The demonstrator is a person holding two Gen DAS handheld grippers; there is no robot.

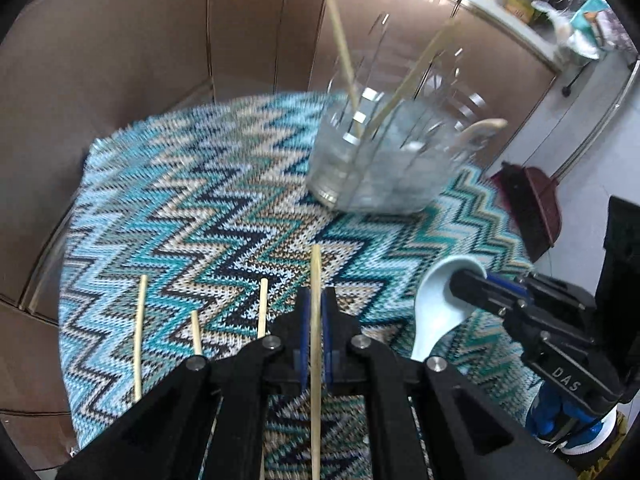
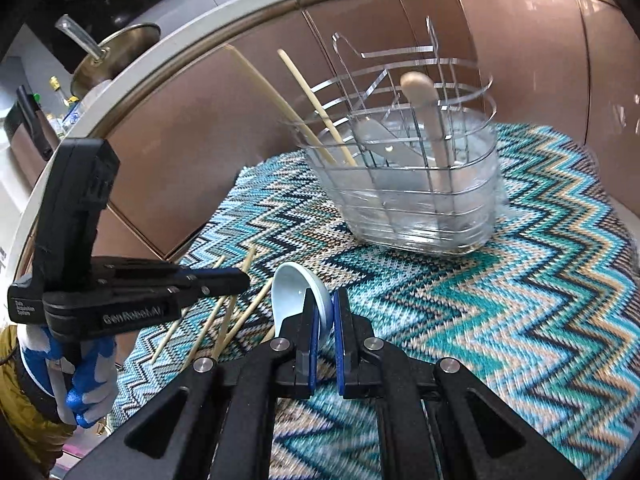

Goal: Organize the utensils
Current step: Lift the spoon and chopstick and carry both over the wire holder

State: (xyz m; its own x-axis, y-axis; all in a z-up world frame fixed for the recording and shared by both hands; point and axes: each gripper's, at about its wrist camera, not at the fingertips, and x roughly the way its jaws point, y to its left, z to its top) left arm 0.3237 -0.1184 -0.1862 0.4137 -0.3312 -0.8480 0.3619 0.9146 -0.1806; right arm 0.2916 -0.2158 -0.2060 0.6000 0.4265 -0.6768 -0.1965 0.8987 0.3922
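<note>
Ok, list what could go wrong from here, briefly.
1. The left gripper pinches one chopstick mid-length; it could pivot or slip.
2. The right gripper clamps the ceramic spoon only by its bowl rim; it may drop.
3. The wire caddy already holds utensils, so insertion could snag.

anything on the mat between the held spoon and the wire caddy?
Nothing: in the right wrist view, only bare zigzag mat lies between the pale blue spoon held by the right gripper and the wire caddy. Loose chopsticks lie off to the left.
</note>
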